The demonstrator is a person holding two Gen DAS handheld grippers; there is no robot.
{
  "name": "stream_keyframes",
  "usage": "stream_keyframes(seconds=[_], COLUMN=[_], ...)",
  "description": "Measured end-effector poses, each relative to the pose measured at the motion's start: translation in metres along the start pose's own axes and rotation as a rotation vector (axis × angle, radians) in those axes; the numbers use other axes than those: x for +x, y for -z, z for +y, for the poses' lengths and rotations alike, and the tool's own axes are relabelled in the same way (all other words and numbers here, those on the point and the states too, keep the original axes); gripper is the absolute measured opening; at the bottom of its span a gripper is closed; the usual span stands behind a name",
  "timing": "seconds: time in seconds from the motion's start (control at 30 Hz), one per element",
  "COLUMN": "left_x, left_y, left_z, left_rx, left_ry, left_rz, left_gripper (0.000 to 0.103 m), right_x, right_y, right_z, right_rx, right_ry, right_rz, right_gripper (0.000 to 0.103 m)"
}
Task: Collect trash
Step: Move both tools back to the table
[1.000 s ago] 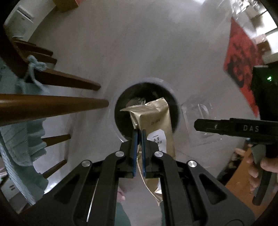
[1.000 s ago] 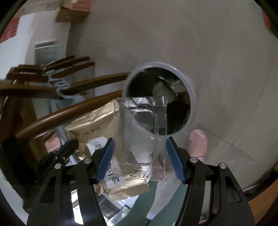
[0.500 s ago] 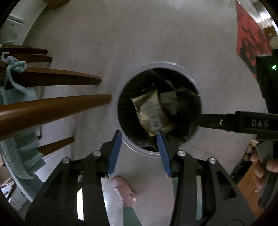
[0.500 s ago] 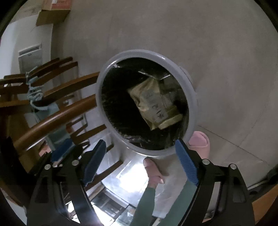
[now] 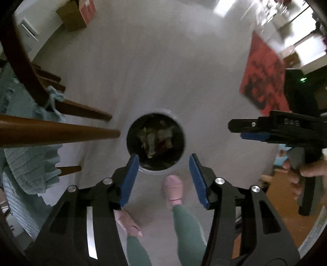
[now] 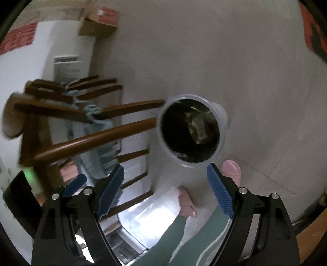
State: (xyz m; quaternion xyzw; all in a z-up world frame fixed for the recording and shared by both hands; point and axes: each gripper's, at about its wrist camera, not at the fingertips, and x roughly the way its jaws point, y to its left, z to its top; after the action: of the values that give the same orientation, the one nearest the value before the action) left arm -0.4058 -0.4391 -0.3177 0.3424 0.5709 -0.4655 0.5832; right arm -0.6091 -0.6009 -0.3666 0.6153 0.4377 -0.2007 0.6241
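Note:
A round grey bin (image 5: 181,131) with a black liner stands on the floor below me. A gold packet (image 5: 150,143) lies inside it among other trash, and it shows in the right wrist view too as the gold packet (image 6: 199,127) in the grey bin (image 6: 221,131). My left gripper (image 5: 164,161) hangs high over the bin, pointing straight down, its jaws still opening with nothing between them. My right gripper (image 6: 165,170) is open and empty, above the bin's near edge. It also appears as the right gripper (image 5: 245,131) at the right of the left wrist view.
Wooden chair rails (image 5: 61,131) with teal cloth (image 5: 24,159) crowd the left. A person's feet in pink slippers (image 5: 173,189) and green trouser legs stand just before the bin. A red mat (image 5: 263,77) lies at the far right, a cardboard box (image 5: 75,14) by the wall.
The left gripper let go of the gold packet and the right let go of the clear plastic tray; the packet now lies in the bin. Both grippers opened and rose well above it.

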Motion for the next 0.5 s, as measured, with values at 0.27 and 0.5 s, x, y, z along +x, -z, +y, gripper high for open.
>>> stream_keyframes(seconds=[0.27,0.5], left_x=[-0.142,-0.222], left_y=[0.034,0.089], left_z=[0.051,0.129], left_rx=[-0.191,-0.443], left_ry=[-0.050,-0.184], left_rz=[-0.165,-0.285], left_gripper=[0.063,0.085], right_x=[-0.074,-0.065], right_y=[0.032,0.062], right_z=[0.135,0.266], right_rx=[-0.284,-0.584], right_ry=[-0.076,-0.121], right_rz=[0.010,0.113], right_gripper=[0.088,0.088])
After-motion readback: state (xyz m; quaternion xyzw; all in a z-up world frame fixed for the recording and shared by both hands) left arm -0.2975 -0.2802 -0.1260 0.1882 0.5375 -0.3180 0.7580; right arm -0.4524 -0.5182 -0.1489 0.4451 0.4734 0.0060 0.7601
